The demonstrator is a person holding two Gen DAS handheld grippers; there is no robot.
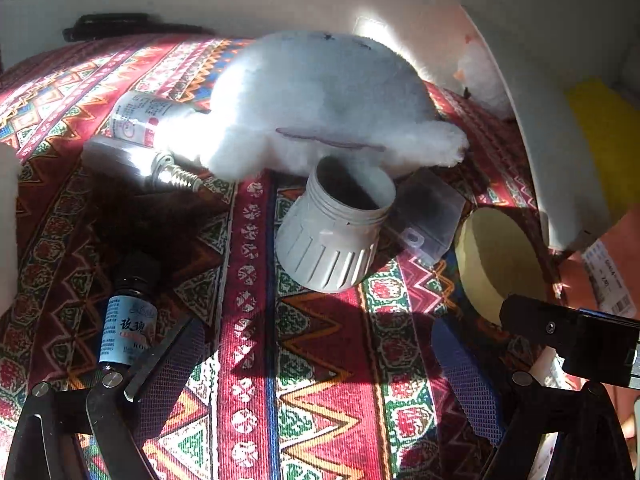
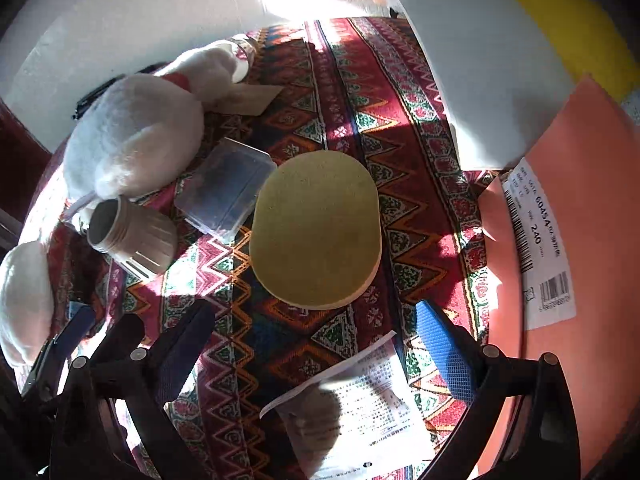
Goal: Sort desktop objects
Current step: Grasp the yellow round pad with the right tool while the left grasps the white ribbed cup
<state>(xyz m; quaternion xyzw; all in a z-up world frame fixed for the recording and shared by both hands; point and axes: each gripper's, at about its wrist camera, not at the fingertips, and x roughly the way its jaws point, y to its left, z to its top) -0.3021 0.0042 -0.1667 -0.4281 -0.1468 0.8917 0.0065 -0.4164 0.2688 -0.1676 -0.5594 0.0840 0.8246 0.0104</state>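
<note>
On the patterned cloth [image 1: 316,360] a white plush toy [image 1: 312,100] lies at the back, with a grey ribbed cap [image 1: 332,236] tipped on its side just in front of it. A clear plastic box [image 1: 430,216] and a yellow round pad [image 1: 500,260] lie to its right. A dark bottle with a blue label [image 1: 128,320] rests by my left finger. My left gripper [image 1: 320,368] is open, short of the cap, holding nothing. In the right wrist view my right gripper [image 2: 316,352] is open just before the yellow pad [image 2: 316,228], above a printed leaflet [image 2: 360,400].
A white labelled bottle [image 1: 138,118] and a silver screw-ended item [image 1: 172,172] lie left of the plush. A white bin [image 2: 480,80] with something yellow inside stands at the right. An orange box with barcode labels [image 2: 580,240] sits beside it. The wall is close behind.
</note>
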